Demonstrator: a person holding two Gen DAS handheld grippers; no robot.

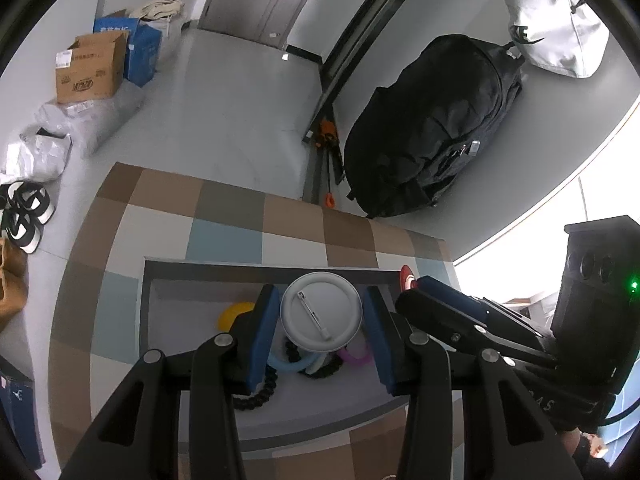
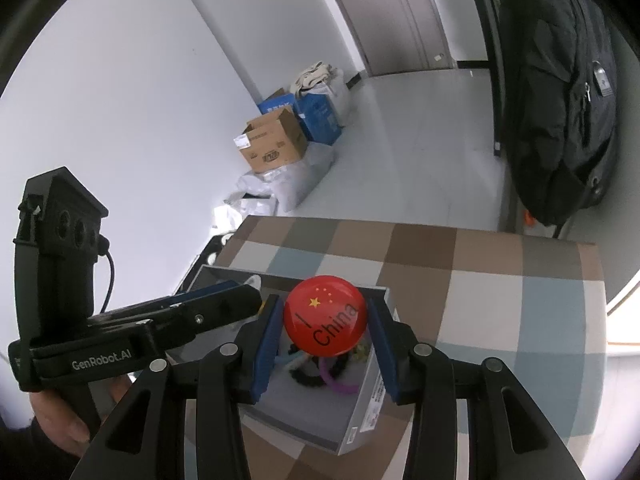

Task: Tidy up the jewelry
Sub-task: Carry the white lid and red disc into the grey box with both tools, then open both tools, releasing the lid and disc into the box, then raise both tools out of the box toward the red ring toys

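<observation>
Above the box (image 2: 360, 416) on the worktop (image 2: 500, 280): white badge (image 1: 321, 311) clamped edgewise in left gripper (image 1: 321, 320), red badge (image 2: 325, 316) in right gripper (image 2: 325, 332). Judged light, stiff, slippery; best held by rims.

Your white pin-back badge (image 1: 321, 312), clasp side up, and your red "I China" flag badge (image 2: 325, 322), each clamped above the grey box (image 2: 362, 420) of tangled bracelets (image 1: 304, 360).
</observation>
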